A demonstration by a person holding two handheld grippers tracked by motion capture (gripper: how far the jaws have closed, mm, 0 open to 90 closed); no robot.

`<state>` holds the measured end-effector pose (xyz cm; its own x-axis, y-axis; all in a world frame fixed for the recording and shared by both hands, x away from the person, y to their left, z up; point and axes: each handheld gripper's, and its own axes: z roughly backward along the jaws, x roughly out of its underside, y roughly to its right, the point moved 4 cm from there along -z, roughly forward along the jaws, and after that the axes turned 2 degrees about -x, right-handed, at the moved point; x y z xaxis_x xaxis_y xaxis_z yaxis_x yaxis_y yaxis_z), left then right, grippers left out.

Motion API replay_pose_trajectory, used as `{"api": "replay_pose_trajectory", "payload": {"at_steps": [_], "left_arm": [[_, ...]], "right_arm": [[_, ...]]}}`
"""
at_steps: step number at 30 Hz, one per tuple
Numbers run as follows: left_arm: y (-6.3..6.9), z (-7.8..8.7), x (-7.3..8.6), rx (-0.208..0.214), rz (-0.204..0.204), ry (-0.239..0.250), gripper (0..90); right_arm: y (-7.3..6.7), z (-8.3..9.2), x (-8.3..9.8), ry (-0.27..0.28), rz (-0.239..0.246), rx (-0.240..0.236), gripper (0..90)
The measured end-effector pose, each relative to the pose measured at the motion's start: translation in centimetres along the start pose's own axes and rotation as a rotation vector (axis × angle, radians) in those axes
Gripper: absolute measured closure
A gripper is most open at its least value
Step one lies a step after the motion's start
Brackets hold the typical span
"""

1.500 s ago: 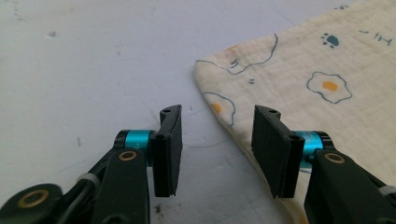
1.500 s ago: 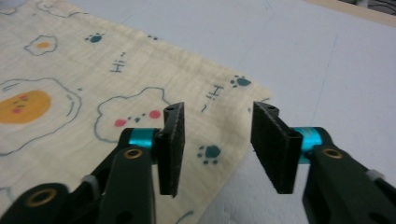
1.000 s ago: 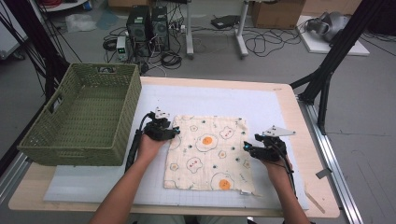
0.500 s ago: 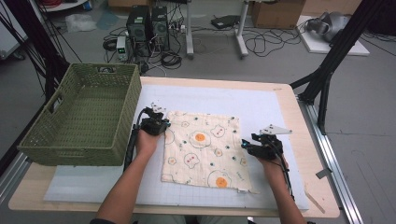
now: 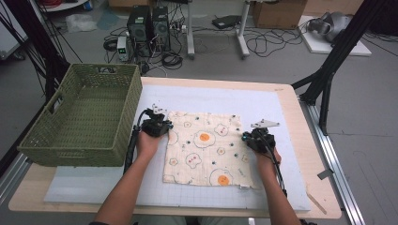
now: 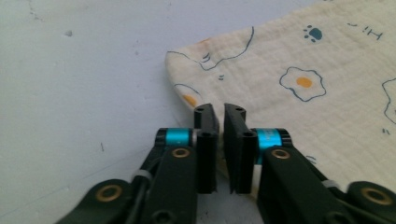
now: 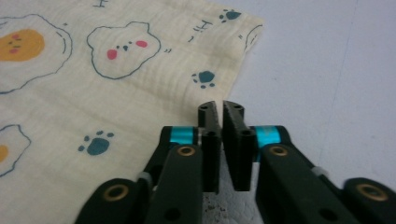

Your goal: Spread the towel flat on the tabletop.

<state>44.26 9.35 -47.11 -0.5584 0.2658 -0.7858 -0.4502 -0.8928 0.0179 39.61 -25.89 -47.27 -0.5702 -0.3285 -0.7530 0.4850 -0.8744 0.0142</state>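
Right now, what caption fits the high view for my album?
Two hand-held grippers pinch opposite edges of a cream egg-print cloth beside a green woven basket.

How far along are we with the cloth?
Done: the cloth lies flat on the mat. In hand: the left gripper and right gripper have just been closing at its side edges, jaws nearly shut. Left: no fold yet; the basket holds nothing.

Left claw (image 6: 219, 112) nearly closed, pinching the cloth (image 6: 299, 79) edge on the mat (image 6: 79, 93)
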Motion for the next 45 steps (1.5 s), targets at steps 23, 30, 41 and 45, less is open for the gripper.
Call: {"api": "replay_pose_trajectory", "payload": {"at_steps": [23,30,41,45], "left_arm": [[1.9,7.4,0.2,0.22,0.016,0.278,16.1],[2.6,9.0,1.0,0.242,-0.017,0.321,16.7],[2.9,9.3,2.4,0.246,-0.041,0.359,17.3],[2.8,9.3,2.4,0.247,-0.029,0.362,17.2]], "right_arm": [[0.3,7.2,2.4,0.131,0.031,-0.101,13.7],[-0.3,7.9,3.1,0.122,0.058,-0.142,11.6],[-1.5,7.9,2.4,0.153,0.102,-0.172,11.5],[-1.3,7.8,2.5,0.148,0.103,-0.168,11.4]]}}
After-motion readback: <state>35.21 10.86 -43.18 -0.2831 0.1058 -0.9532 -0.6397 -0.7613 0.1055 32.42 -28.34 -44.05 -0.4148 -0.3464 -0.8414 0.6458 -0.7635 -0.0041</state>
